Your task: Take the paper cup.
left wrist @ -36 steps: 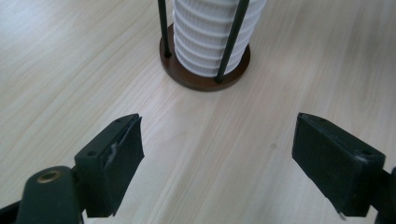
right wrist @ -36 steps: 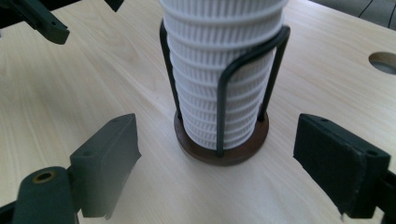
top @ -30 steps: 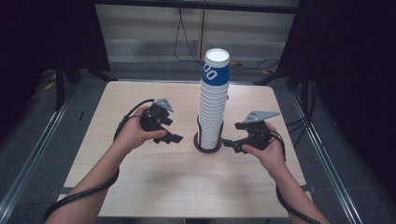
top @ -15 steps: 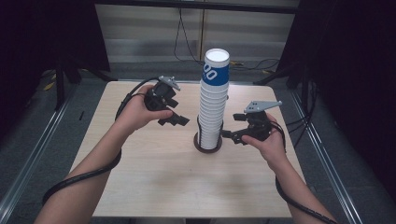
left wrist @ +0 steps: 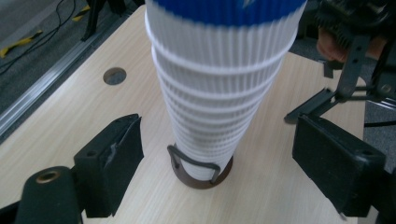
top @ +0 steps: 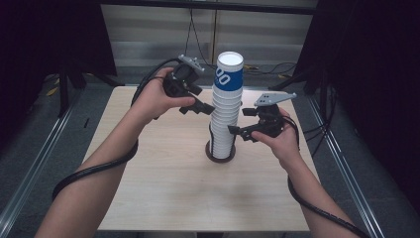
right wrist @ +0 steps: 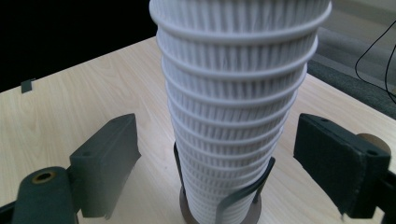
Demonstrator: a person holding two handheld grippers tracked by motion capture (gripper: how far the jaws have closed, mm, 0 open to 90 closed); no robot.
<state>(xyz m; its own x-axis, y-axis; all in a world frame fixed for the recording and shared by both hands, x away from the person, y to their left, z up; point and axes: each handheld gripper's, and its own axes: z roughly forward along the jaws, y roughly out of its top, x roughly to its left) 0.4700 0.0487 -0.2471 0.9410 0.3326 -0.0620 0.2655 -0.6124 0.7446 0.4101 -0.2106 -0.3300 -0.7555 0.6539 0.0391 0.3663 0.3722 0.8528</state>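
A tall stack of white ribbed paper cups (top: 225, 116), its top cup banded in blue, stands upright in a dark round base (top: 220, 153) with wire clips at the middle of the wooden table (top: 163, 188). My left gripper (top: 197, 106) is held open just left of the stack's upper half. In the left gripper view the stack (left wrist: 219, 93) stands between the spread jaws of that gripper (left wrist: 222, 135), apart from both. My right gripper (top: 241, 134) is open at the stack's right, lower down. Its own view shows the stack (right wrist: 233, 107) between the wide jaws of the right gripper (right wrist: 219, 144), untouched.
Cables trail from both grippers across the table and off its front edge. A small round hole (left wrist: 114, 75) lies in the tabletop. Metal rails (top: 44, 148) run along the floor on both sides, and dark curtains stand behind.
My left gripper has risen and moved in toward the upper part of the stack. My right gripper has lifted a little beside the stack. The cups have not moved.
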